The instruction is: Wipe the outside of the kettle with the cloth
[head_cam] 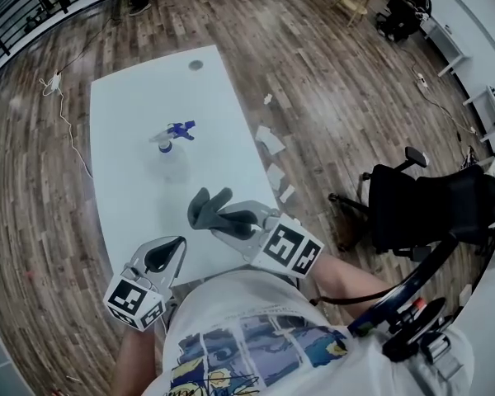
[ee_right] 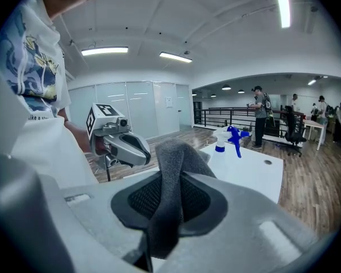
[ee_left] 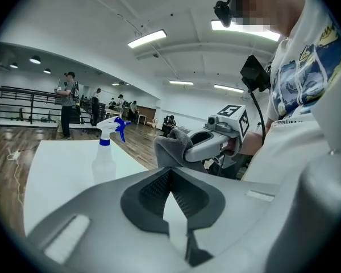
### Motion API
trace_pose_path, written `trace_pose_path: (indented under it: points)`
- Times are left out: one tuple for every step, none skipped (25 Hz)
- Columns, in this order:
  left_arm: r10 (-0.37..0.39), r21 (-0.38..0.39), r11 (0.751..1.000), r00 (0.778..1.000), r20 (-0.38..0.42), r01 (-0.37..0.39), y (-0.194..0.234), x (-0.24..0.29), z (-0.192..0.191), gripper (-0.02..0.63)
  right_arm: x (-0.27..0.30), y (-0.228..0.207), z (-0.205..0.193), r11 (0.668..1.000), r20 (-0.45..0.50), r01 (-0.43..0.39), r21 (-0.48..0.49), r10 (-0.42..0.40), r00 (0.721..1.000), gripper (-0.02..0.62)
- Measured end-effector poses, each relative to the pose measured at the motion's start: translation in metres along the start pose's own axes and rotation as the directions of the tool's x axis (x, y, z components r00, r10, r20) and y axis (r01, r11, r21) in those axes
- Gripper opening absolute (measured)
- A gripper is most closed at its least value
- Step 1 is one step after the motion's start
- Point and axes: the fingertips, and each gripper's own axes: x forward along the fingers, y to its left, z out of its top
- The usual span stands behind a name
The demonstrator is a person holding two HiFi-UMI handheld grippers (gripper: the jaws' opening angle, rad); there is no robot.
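Cloth [head_cam: 205, 208] is in hand: right gripper [head_cam: 229, 220] is clenched on it, with the grey fold pinched in its jaws. The loose end sticks out past the tips toward the spray bottle [head_cam: 172, 134]. Left gripper [head_cam: 172, 251] is clenched too, on nothing. Its jaws meet, and only the white table [head_cam: 132, 89] shows through the gap. It sits on the near side of the spray bottle, just left of the cloth, over the table's near edge.

Kettle: not in any view. Only the spray bottle stands on the table. Paper scraps [head_cam: 270, 139] lie on the floor to the right of the spray bottle.

My read: cloth is picked up, wiping not started, nothing here to wipe yet. Next move calls for locating the kettle and getting it within reach. Left gripper likely has to open to fetch or steady it. The pinch on the cloth is narrow, so a broad face of cloth has to meet the kettle wall or the jaw tips will scrape it.
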Motion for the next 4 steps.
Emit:
trace_pose_path:
  points:
    - [-0.010, 0.000, 1.000, 1.000, 0.000, 0.010, -0.0005, -0.0013, -0.0002, 0.002, -0.0007, 0.0020, 0.0000, 1.000, -0.003, 0.009, 0.005, -0.009, 1.000, 0.073]
    - [-0.023, -0.001, 1.000, 1.000, 0.000, 0.023, -0.0019, -0.0018, -0.0003, 0.002, -0.0023, 0.0038, -0.0008, 1.000, -0.009, 0.021, 0.012, -0.021, 1.000, 0.072]
    - [-0.038, -0.002, 0.999, 0.999, -0.001, 0.038, -0.0038, -0.0017, -0.0005, 0.002, -0.0047, 0.0053, -0.0022, 0.999, -0.015, 0.035, 0.020, -0.035, 0.999, 0.072]
    - [-0.054, -0.004, 0.999, 0.999, -0.001, 0.054, -0.0060, -0.0013, -0.0008, 0.002, -0.0074, 0.0068, -0.0039, 0.998, -0.022, 0.050, 0.028, -0.049, 0.999, 0.072]
